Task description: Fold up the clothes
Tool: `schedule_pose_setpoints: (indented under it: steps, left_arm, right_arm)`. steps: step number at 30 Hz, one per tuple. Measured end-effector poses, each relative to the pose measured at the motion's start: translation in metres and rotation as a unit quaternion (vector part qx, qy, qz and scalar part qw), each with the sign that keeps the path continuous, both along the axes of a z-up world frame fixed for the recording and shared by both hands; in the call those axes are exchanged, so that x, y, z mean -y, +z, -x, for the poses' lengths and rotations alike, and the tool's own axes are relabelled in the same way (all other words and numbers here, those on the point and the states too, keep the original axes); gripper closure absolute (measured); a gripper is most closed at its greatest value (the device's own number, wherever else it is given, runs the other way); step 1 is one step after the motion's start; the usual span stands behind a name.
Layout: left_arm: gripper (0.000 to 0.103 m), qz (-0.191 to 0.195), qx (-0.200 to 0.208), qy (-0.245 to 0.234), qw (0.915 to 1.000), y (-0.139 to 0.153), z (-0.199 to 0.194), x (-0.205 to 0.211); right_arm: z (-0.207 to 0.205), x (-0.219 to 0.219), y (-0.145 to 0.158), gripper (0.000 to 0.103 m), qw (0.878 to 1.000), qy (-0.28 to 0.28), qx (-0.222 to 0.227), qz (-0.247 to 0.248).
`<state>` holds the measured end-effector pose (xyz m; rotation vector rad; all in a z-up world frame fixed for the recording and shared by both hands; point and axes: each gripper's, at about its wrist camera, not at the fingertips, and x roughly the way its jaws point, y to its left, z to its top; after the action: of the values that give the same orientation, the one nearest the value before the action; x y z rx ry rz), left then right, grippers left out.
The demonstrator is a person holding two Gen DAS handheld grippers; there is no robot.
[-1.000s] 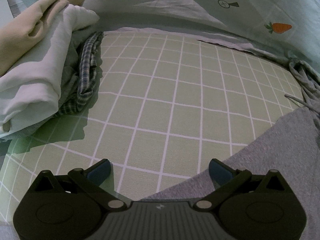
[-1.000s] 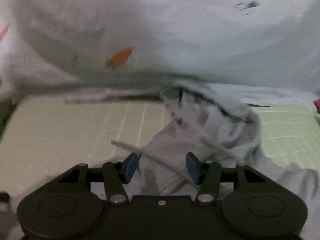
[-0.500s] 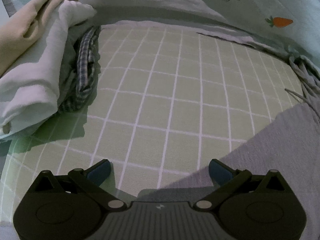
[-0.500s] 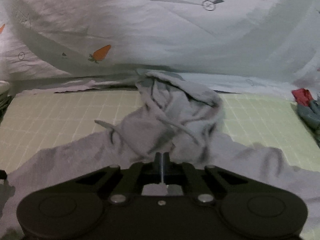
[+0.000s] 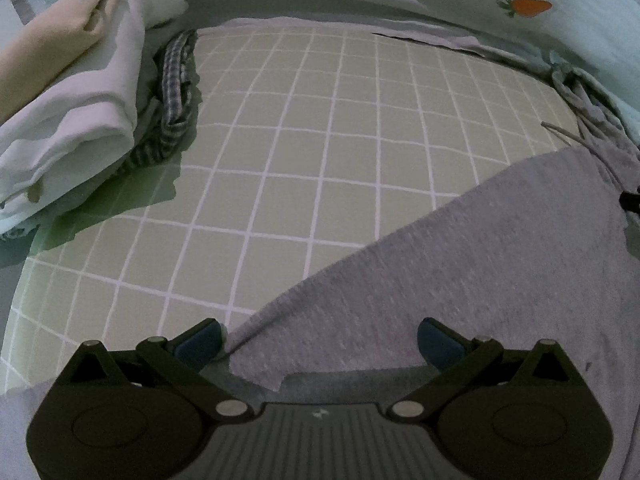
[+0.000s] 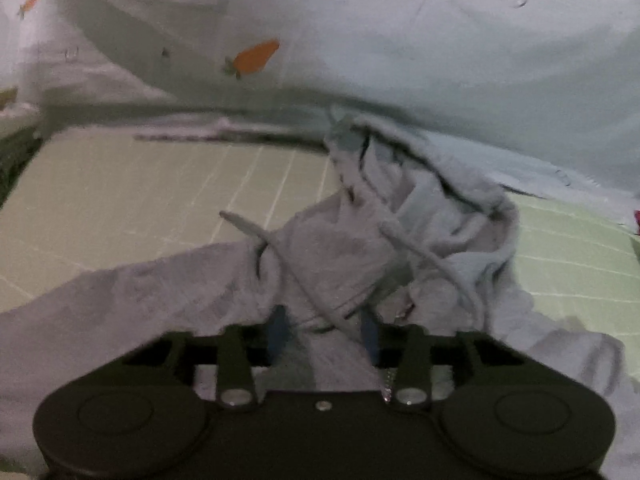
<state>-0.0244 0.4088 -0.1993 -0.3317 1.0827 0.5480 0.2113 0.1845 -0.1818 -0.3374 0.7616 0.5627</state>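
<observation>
Your grey hoodie (image 5: 460,272) lies spread across the green grid mat (image 5: 320,140), its hood (image 6: 432,200) bunched up toward the far edge by the carrot-print sheet (image 6: 400,40). Your left tool (image 5: 318,340) is spread wide over the hoodie's near edge and has nothing between its fingers. Your right tool (image 6: 324,328) is partly open around a bunch of cloth near the neck, with a drawstring (image 6: 280,252) crossing between the fingers; the right view is blurred, so whether the pads actually bite the fabric is hard to say. The main risk is on that side: if you close there, you may pinch only the drawstring and drag the cord out instead of lifting the cloth. On the left, closing too shallow could catch just one layer, leaving the fold crooked. Mind the pile of clothes (image 5: 80,112) on the far left of the mat too; a wide sweep could drag into it.
</observation>
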Motion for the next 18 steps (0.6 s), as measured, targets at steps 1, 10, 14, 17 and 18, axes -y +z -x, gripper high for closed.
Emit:
schedule_pose_setpoints:
  steps: [1,10,14,17,18]
  left_arm:
    - [0.000,0.003,-0.002,-0.001,1.0000,0.000,-0.001,-0.001]
    - [0.000,0.002,-0.002,0.003,1.0000,0.001,-0.004,0.004]
    - [0.000,0.003,-0.004,0.007,1.0000,0.002,-0.006,0.006]
    - [0.000,0.005,-0.009,0.009,0.9999,0.003,-0.008,0.006]
    - [0.000,0.007,-0.010,0.009,0.9999,0.003,-0.008,0.005]
  right_arm:
    - [-0.002,-0.001,-0.002,0.102,1.000,0.000,-0.002,0.002]
    - [0.047,0.063,0.035,0.103,0.993,-0.097,0.031,-0.053]
    - [0.044,0.067,0.030,0.092,0.995,-0.084,0.024,-0.048]
    - [0.034,0.049,0.031,0.060,0.996,-0.067,0.027,-0.058]
    - [0.030,0.042,0.031,0.058,0.996,-0.059,0.027,-0.062]
